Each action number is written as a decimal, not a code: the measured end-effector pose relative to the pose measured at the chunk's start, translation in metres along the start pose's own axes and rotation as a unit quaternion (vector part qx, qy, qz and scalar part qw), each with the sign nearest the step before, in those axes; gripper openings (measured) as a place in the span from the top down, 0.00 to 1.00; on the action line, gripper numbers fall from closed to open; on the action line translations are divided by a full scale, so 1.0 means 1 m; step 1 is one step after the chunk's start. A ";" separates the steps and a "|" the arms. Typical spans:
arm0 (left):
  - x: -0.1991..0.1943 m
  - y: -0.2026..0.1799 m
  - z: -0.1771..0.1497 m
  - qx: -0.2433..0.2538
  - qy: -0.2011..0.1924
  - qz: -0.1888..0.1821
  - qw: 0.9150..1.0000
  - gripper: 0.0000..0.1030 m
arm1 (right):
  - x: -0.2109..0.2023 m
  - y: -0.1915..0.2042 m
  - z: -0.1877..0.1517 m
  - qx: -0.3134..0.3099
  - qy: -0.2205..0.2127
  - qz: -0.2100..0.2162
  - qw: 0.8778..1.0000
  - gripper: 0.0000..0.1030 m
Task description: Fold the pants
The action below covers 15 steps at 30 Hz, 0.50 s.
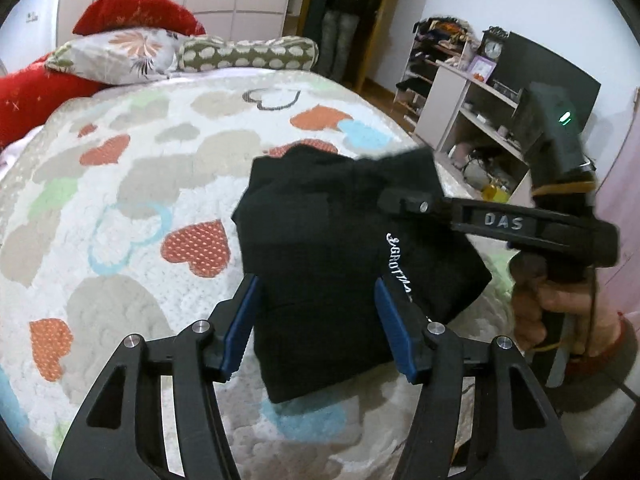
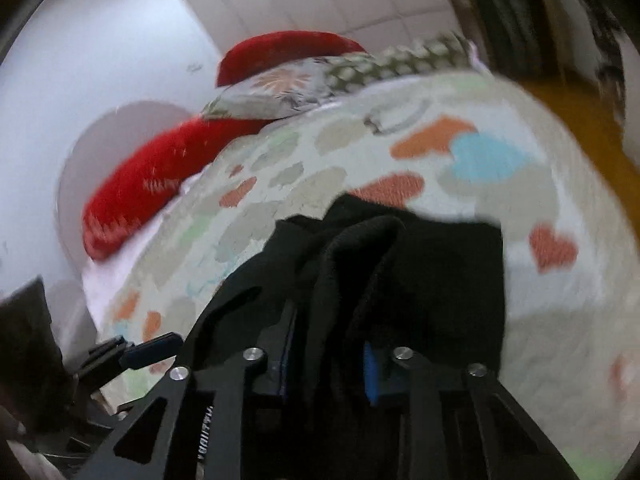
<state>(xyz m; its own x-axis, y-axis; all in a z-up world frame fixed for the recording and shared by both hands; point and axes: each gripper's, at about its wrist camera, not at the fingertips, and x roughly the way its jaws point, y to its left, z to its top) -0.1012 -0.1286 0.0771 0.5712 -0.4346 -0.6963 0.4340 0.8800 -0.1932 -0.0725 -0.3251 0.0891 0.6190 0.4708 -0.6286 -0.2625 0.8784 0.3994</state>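
Black cloth fills the space nearest the left gripper [image 1: 316, 324]: its blue ribbed pads [image 1: 240, 332] stand spread on either side of the folded pants [image 1: 320, 248], not pressing them. That stance looks like steadying or a fresh release rather than a grip.

The pants lie on the bedspread [image 1: 120, 184] as a compact, roughly square bundle of soft matte knit, with white script lettering along one edge. They seem already folded several times, so the task looks close to its end.

At the bundle's far right corner the right gripper [image 1: 400, 200] reaches in from the side, held by a hand [image 1: 560, 304]. In its own blurred view the right gripper [image 2: 328, 356] has a thick ridge of black fabric bunched between its pads, so it appears to be pinching the pants there, probably to carry that edge over or tuck it flat.

Beyond, the bedspread is a nubbly white weave printed with hearts in orange, blue, green and grey. At the head of the bed sit plump red cushions [image 1: 132, 12], a floral pillow [image 1: 116, 52] and a spotted bolster [image 1: 248, 54]. White shelves [image 1: 472, 108] stand to the right.
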 end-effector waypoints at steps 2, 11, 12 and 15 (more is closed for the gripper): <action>-0.006 -0.001 0.003 -0.001 -0.010 0.003 1.000 0.43 | -0.013 -0.002 0.011 -0.017 -0.018 -0.014 1.000 0.79; 0.000 0.008 0.022 -0.005 -0.012 0.027 1.000 0.41 | -0.024 -0.058 0.003 0.027 0.016 -0.092 0.995 0.53; -0.001 0.010 0.027 -0.006 -0.017 0.033 0.999 0.41 | -0.036 -0.058 0.002 0.028 0.000 -0.100 0.995 0.53; 0.009 0.017 0.048 -0.009 -0.010 0.049 0.999 0.41 | -0.066 -0.056 0.008 0.033 -0.051 -0.119 0.991 0.53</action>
<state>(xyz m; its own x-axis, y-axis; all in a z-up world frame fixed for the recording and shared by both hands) -0.0554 -0.1270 0.1004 0.6240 -0.3495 -0.6989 0.3626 0.9218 -0.1373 -0.0929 -0.4061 0.1135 0.7303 0.2372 -0.6406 -0.0529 0.9546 0.2931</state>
